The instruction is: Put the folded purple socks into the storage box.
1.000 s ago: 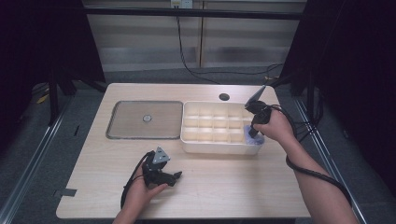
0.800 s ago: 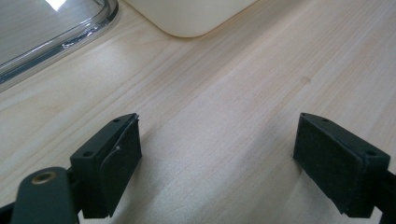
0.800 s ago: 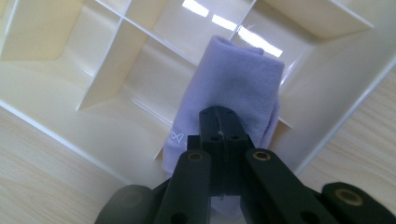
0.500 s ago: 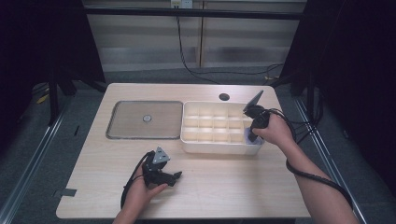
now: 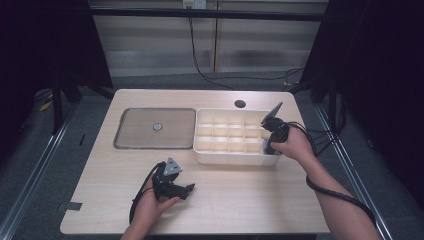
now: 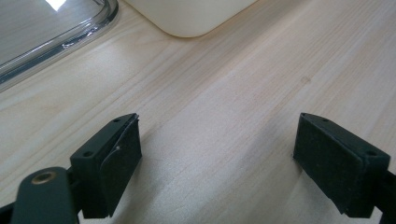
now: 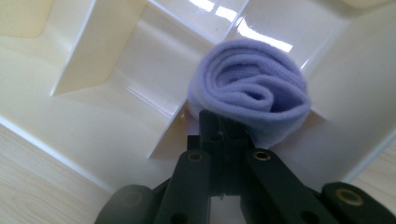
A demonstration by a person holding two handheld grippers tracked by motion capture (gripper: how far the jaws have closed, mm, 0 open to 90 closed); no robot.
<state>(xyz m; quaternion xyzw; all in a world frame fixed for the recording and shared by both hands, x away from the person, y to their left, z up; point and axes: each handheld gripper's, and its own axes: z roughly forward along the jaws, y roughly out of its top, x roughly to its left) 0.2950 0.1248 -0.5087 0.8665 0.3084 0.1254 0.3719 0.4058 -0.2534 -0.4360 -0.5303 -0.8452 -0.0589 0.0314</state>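
Rolled lilac cloth pinched in right gripper, over corner compartment of white divided tray

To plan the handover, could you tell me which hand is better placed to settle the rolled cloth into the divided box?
Right: its claw is shut on the rolled lilac cloth over the box's corner compartment.

The rolled cloth is pale lilac with a fine ribbed knit. The divided box around it is glossy cream-white. The right gripper and the left gripper are matt black. The worktop is light wood with a faint straight grain. The flat tray is grey-brown with a clear glassy rim.
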